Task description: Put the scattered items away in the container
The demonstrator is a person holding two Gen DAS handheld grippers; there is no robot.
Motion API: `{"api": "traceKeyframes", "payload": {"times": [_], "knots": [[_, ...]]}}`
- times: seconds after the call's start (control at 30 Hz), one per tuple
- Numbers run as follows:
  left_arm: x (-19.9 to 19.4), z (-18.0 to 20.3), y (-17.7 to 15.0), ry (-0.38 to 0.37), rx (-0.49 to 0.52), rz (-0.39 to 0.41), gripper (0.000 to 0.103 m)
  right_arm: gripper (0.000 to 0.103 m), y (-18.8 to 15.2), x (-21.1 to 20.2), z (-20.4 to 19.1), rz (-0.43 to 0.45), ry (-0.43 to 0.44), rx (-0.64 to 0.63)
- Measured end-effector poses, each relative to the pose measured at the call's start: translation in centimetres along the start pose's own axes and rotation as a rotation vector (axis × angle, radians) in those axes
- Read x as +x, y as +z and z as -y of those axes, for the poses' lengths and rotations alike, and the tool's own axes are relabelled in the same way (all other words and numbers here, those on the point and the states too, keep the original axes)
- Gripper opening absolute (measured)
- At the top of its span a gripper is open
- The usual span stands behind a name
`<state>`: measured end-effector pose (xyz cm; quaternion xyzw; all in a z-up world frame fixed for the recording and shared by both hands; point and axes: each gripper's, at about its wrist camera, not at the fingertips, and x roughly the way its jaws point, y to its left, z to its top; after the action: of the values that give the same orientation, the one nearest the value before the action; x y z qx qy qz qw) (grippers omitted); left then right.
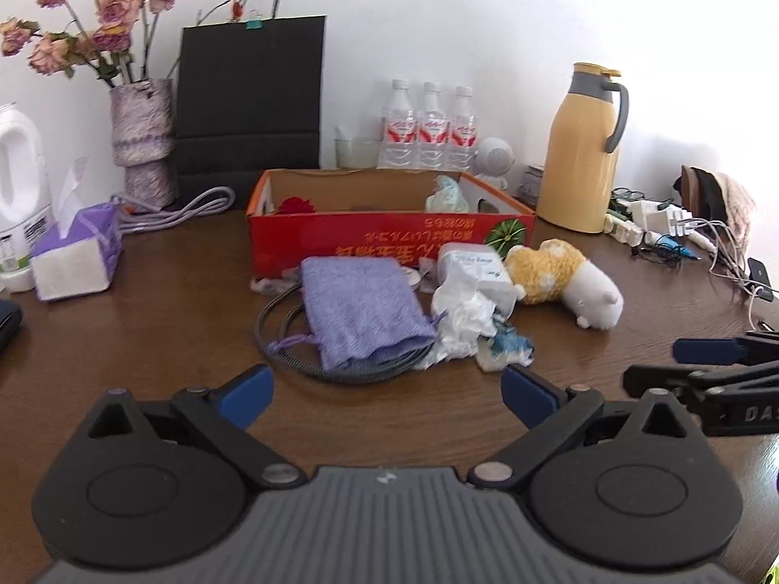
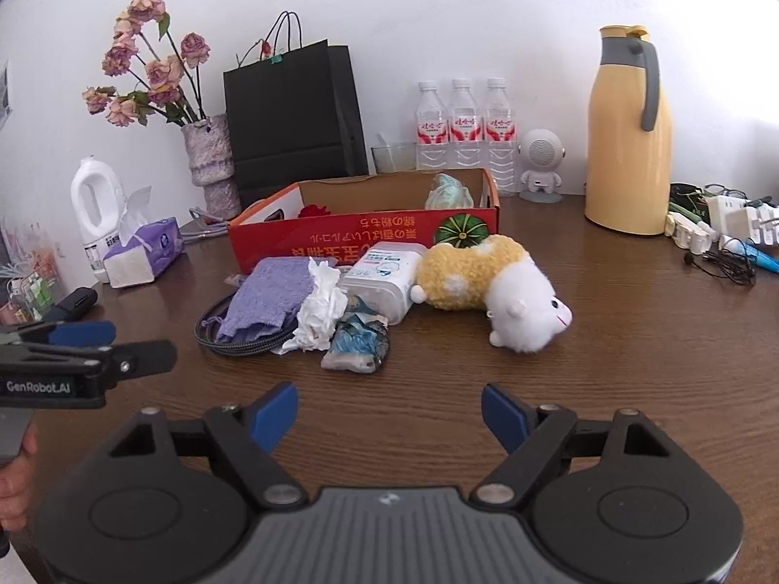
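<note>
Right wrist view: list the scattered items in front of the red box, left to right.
Lilac knitted pouch → crumpled white tissue → white plastic wipes tub → yellow-and-white plush toy.

I see a dark wood-grain bench [image 2: 608,350]. On it sit a red cardboard box [image 2: 370,238], a purple pouch [image 2: 268,299] over a coiled cable [image 2: 233,343], crumpled tissue [image 2: 319,314], a wipes pack [image 2: 384,275], a plush toy [image 2: 487,287], a yellow jug [image 2: 628,146], three water bottles [image 2: 465,126] and a tissue box [image 2: 143,258].
</note>
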<state>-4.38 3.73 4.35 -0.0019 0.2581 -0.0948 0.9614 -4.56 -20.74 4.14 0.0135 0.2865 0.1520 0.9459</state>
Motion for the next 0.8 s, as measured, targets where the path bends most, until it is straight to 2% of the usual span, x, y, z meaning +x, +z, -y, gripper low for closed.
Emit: {"api": "traceKeyframes", "payload": {"times": [0.03, 0.1, 0.17, 0.33, 0.37, 0.4, 0.47, 0.53, 0.6, 0.67, 0.8], "knots": [[1.0, 0.4, 0.6, -0.025, 0.018, 0.002, 0.099, 0.073, 0.4, 0.8, -0.1, -0.009, -0.005, -0.009], [3.1, 1.3, 1.9, -0.064, 0.053, -0.004, 0.088, 0.068, 1.0, 2.3, -0.1, -0.038, -0.013, -0.022], [5.6, 2.4, 3.0, -0.106, 0.080, -0.020, 0.082, 0.060, 1.3, 3.3, 0.3, -0.058, -0.009, -0.020], [10.3, 4.1, 4.4, -0.126, 0.136, -0.068, 0.073, 0.058, 1.7, 5.4, 0.8, -0.096, 0.024, -0.030], [11.0, 4.2, 4.4, -0.122, 0.136, -0.081, 0.061, 0.058, 1.8, 6.0, 0.9, -0.101, 0.031, -0.026], [11.6, 4.1, 4.4, -0.123, 0.121, -0.095, 0.040, 0.058, 2.0, 6.5, 0.9, -0.106, 0.042, -0.020], [12.4, 3.2, 4.1, -0.140, 0.057, -0.142, 0.018, 0.058, 2.5, 7.6, 0.9, -0.109, 0.067, -0.014], [12.4, 2.3, 4.0, -0.152, 0.004, -0.137, 0.014, 0.056, 3.1, 8.8, 0.4, -0.114, 0.087, -0.024], [11.7, 1.4, 4.4, -0.151, -0.036, -0.113, 0.009, 0.049, 3.6, 9.9, -0.2, -0.108, 0.099, -0.038], [10.7, 0.4, 5.3, -0.156, -0.083, -0.092, 0.008, 0.032, 4.1, 11.0, -0.6, -0.119, 0.092, -0.042], [8.1, -0.9, 6.9, -0.162, -0.147, -0.017, 0.008, 0.019, 4.1, 12.1, -1.1, -0.152, 0.078, -0.056]]}}
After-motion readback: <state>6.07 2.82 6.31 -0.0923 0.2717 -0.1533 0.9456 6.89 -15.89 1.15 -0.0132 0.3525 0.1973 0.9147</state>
